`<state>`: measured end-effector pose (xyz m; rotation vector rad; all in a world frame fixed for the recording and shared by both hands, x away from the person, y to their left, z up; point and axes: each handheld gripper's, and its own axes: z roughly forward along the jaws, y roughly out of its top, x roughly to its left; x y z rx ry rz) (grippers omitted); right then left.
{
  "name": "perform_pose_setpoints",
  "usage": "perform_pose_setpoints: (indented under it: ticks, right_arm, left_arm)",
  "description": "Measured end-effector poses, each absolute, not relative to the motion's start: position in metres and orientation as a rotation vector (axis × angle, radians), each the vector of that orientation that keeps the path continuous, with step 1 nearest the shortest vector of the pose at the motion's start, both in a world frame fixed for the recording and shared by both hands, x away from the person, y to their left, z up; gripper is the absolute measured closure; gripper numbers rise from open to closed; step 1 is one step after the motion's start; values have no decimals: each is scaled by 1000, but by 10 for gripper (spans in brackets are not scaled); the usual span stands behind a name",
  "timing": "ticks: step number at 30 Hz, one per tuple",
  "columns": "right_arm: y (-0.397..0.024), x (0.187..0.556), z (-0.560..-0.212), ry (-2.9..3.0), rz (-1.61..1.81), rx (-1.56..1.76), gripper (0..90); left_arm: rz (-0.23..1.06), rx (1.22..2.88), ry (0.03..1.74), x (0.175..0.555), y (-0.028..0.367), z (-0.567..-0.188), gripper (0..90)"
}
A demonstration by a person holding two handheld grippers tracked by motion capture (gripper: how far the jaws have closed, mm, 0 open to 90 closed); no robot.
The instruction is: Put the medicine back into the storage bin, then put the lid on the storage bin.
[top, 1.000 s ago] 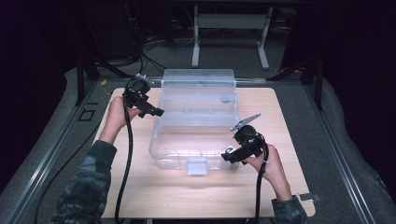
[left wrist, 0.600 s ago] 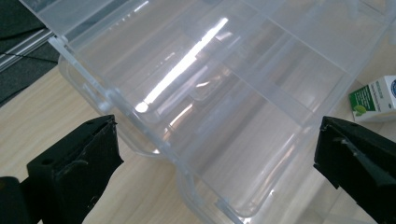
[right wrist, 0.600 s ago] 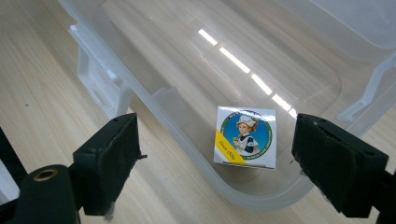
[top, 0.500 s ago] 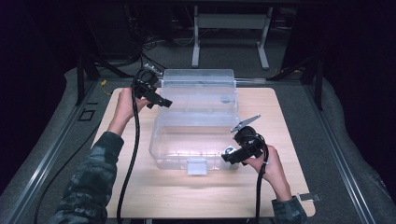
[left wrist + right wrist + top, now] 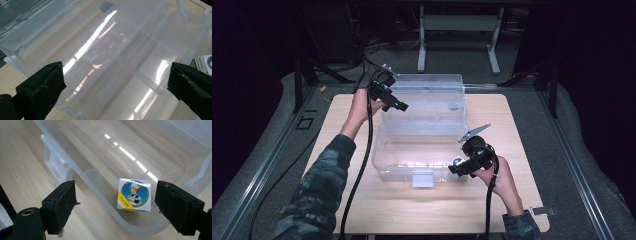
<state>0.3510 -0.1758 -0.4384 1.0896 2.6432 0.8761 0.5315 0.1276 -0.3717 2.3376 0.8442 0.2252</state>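
Wide apart on the right gripper (image 5: 115,205), jaws gripping nothing; small printed carton (image 5: 134,194) just ahead and below, lying flat in the near corner of the clear plastic box (image 5: 384,167), offset toward one jaw. Nearer by far than the left gripper (image 5: 393,102), also spread wide and empty, up at the raised lid (image 5: 432,92). Count: one carton, one box, two grippers.
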Motion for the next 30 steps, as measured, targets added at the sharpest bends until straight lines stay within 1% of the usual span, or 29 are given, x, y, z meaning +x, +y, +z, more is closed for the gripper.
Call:
perform_pose_setpoints:
  ticks: [6, 11, 14, 16, 18, 19, 21, 22, 23, 25, 26, 29, 30]
  right_arm:
    - [-175, 351, -440, 2646, 882, 1083, 169]
    - [-170, 350, -445, 2655, 872, 1074, 183]
    - [-167, 348, -449, 2650, 867, 1068, 213]
    - [-165, 346, -452, 2653, 866, 1071, 236]
    - [-164, 344, -455, 2652, 864, 1058, 249]
    - [-163, 342, -456, 2649, 869, 1053, 269]
    - [-163, 341, -458, 2640, 875, 1048, 299]
    - [-163, 340, -458, 2632, 890, 1050, 320]
    - [-162, 339, -459, 2632, 901, 1042, 347]
    - [-159, 337, -461, 2631, 905, 1035, 369]
    - [-156, 337, -463, 2638, 901, 1025, 398]
    - [-151, 337, -467, 2636, 891, 1023, 454]
    - [-149, 337, -469, 2639, 889, 1019, 484]
  left_arm:
    - [207, 2338, 850, 539, 122, -380, 15]
    - [175, 2340, 857, 545, 122, -387, 64]
    - [163, 2325, 846, 546, 121, -388, 97]
    - [160, 2312, 843, 546, 121, -389, 148]
    - [180, 2317, 849, 545, 119, -389, 163]
    - [192, 2317, 853, 545, 118, -389, 194]
    - [193, 2310, 848, 544, 117, -389, 218]
    - [210, 2315, 853, 544, 116, -389, 248]
    - [211, 2316, 852, 544, 115, -390, 298]
    - [218, 2326, 854, 544, 114, -391, 358]
    - [219, 2326, 853, 544, 113, -392, 389]
    - [206, 2334, 854, 545, 113, -396, 449]
    - [212, 2334, 850, 545, 113, -397, 473]
